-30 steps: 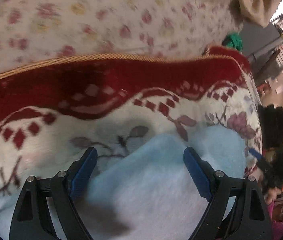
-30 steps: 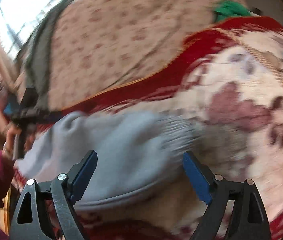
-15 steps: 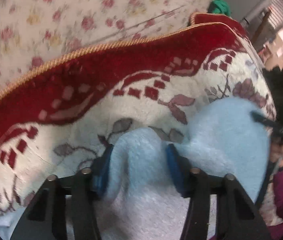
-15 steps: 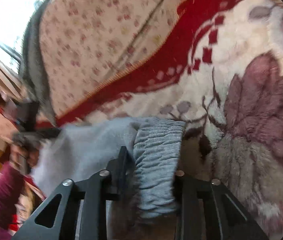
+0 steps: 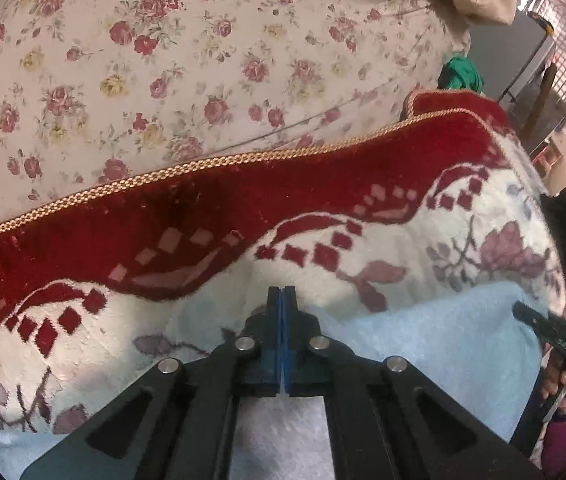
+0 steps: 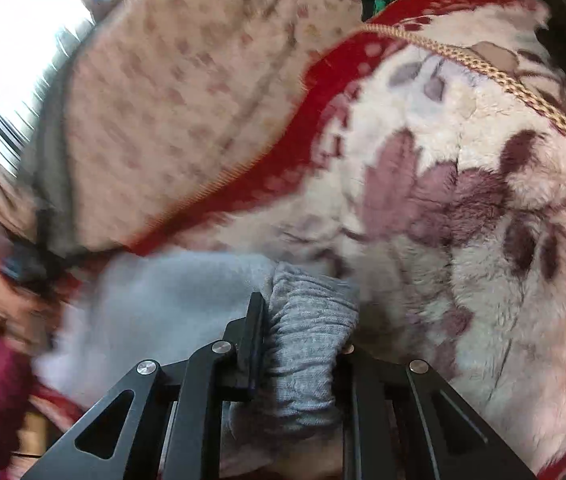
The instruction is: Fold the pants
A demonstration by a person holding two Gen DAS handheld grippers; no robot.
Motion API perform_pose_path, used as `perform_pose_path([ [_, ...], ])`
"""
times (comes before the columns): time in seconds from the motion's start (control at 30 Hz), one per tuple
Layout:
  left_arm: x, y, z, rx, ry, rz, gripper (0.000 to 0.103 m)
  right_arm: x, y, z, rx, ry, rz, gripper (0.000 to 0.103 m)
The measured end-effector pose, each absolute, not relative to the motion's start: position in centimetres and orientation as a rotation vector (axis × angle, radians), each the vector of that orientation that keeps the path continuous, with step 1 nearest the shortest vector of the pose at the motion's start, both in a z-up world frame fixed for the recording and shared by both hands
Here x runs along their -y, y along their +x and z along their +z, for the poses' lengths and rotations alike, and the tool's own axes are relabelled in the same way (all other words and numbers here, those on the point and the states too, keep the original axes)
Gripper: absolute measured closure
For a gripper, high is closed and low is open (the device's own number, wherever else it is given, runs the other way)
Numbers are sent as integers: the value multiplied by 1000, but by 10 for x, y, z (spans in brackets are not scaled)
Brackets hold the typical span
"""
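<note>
The left gripper (image 5: 281, 300) has its blue pads pressed together, seemingly pinching the edge of the light blue pants (image 5: 423, 344), which spread to its right and beneath it. The right gripper (image 6: 299, 320) is clamped on the ribbed grey waistband (image 6: 311, 332), bunched between its fingers, with the pants running off to its left. Beyond both lies the red and white blanket (image 5: 203, 216), then the floral sheet (image 5: 163, 60). The step appears to be seizing two corners; next, both should lift together and carry the fabric over itself, keeping it taut.
</note>
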State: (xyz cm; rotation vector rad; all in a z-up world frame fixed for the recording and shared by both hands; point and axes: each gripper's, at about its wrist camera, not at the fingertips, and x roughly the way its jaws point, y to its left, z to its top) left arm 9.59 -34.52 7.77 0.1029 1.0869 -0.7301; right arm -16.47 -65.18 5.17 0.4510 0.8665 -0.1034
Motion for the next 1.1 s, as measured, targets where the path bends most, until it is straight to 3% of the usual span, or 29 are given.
perform_pose_path([
  [0.1, 336, 92, 84, -1081, 90, -725, 101, 634, -148, 50, -889, 265, -184, 86],
  [0.17, 329, 90, 91, -1059, 90, -718, 90, 641, -152, 57, -870, 306, -189, 87],
  [0.23, 322, 87, 99, -1030, 74, -723, 65, 649, -159, 58, -867, 336, -199, 87],
  [0.37, 322, 73, 103, -1027, 40, -793, 60, 654, -170, 49, -897, 365, -230, 88],
  [0.57, 358, 47, 71, -1069, 208, -794, 57, 647, -172, 56, -901, 351, -196, 84],
  [0.83, 361, 58, 50, -1103, 125, -675, 54, 625, -204, 90, -874, 391, -80, 63],
  [0.87, 358, 56, 55, -1098, 113, -673, 53, 622, -212, 94, -863, 369, -97, 43],
  [0.93, 350, 50, 66, -1089, 79, -670, 43, 627, -223, 101, -814, 367, -138, 21],
  [1.0, 344, 42, 78, -1077, 52, -677, 37, 638, -229, 105, -794, 390, -165, 21],
  [1.1, 333, 24, 99, -1024, 42, -675, 37, 651, -238, 107, -819, 486, -154, 21],
])
